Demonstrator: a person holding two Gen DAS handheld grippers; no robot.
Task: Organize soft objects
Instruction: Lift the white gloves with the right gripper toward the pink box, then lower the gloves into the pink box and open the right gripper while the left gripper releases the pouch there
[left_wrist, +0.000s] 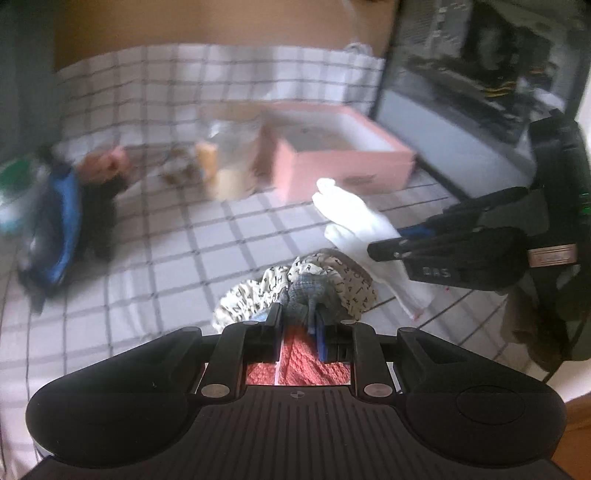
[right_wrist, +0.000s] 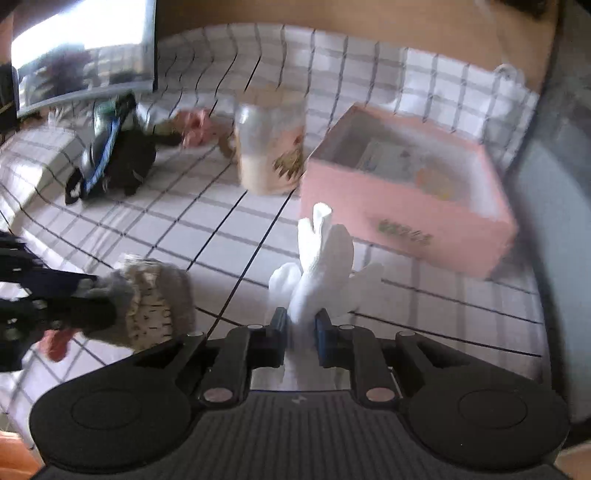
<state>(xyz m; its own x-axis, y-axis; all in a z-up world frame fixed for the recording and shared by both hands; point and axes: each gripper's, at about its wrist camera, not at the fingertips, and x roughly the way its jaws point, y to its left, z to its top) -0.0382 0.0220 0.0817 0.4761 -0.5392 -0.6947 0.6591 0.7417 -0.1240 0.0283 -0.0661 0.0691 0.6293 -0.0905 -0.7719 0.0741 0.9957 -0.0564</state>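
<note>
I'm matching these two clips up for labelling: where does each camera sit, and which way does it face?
Left wrist: sits on the left gripper, looking along its fingers across the checked cloth toward the pink box; it grips a patterned cloth bundle, and the right gripper enters from the right.
Right wrist: sits on the right gripper, facing the same box; it grips a white sock, and the left gripper shows at the left.
Shared: box, jar, cloth, both held items.
</note>
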